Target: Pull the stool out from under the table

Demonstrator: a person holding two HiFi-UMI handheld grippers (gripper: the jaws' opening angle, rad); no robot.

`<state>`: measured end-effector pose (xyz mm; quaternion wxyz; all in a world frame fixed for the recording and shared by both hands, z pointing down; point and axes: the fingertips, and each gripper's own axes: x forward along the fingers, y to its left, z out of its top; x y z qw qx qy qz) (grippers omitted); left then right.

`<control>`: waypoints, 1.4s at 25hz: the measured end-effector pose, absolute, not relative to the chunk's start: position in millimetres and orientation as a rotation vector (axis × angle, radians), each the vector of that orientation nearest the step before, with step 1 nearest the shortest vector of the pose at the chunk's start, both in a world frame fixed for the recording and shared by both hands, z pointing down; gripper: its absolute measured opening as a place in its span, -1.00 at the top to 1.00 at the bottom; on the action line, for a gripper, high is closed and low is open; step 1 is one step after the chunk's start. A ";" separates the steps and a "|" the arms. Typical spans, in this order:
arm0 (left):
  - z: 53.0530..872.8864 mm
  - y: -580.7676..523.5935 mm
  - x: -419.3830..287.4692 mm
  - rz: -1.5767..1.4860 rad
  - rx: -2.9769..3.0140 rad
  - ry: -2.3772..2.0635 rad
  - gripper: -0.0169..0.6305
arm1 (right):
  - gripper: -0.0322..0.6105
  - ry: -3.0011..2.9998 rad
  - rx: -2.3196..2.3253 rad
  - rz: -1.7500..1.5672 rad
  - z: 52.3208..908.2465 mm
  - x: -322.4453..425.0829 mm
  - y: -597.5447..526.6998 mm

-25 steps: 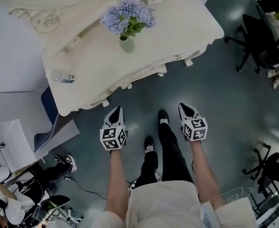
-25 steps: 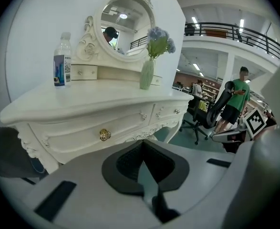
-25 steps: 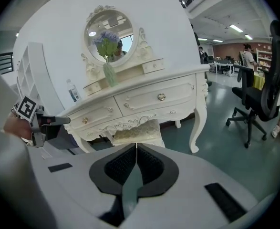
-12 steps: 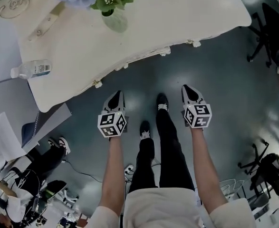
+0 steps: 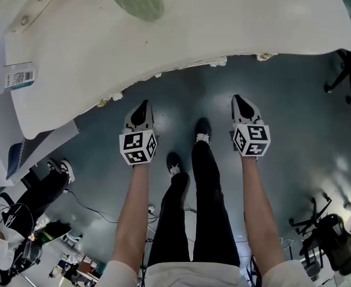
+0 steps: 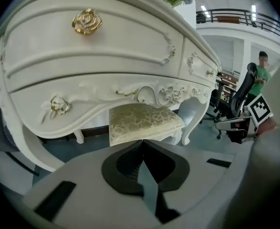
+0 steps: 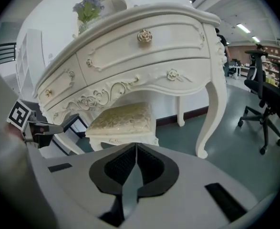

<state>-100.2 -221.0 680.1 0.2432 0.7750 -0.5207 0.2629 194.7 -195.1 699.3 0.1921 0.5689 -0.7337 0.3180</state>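
While the table (image 5: 235, 23) fills the top of the head view, the stool (image 6: 142, 120) sits tucked under its drawer front, ahead of & between both grippers, not touching. Left gripper (image 5: 141, 113) & right gripper (image 5: 242, 107): jaws together, empty, abreast; neither looks nearer.

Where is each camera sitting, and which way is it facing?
Head view: head-mounted, looking steeply down at the dressing table, floor; arms, legs, left tool, right tool show.
Left gripper view: on left tool, facing the stool under the dressing table; shut jaws show.
Right gripper view: on right tool, shut jaws; shares that stool.
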 end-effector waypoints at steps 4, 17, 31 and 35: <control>711.7 -237.2 -111.1 0.671 2.072 -1.498 0.90 | 0.76 -2.091 1.541 0.848 727.2 194.8 -213.6; 789.5 -250.8 -121.5 0.677 2.097 -1.551 0.90 | 0.75 -2.137 1.478 0.739 777.1 222.5 -234.8; 837.2 -296.3 -135.5 0.761 2.140 -1.507 -0.10 | 0.06 -2.255 1.237 0.706 825.2 193.0 -282.0; 840.7 -311.5 -137.5 0.783 2.159 -1.487 -0.13 | 0.03 -2.252 1.175 0.669 835.0 184.5 -296.9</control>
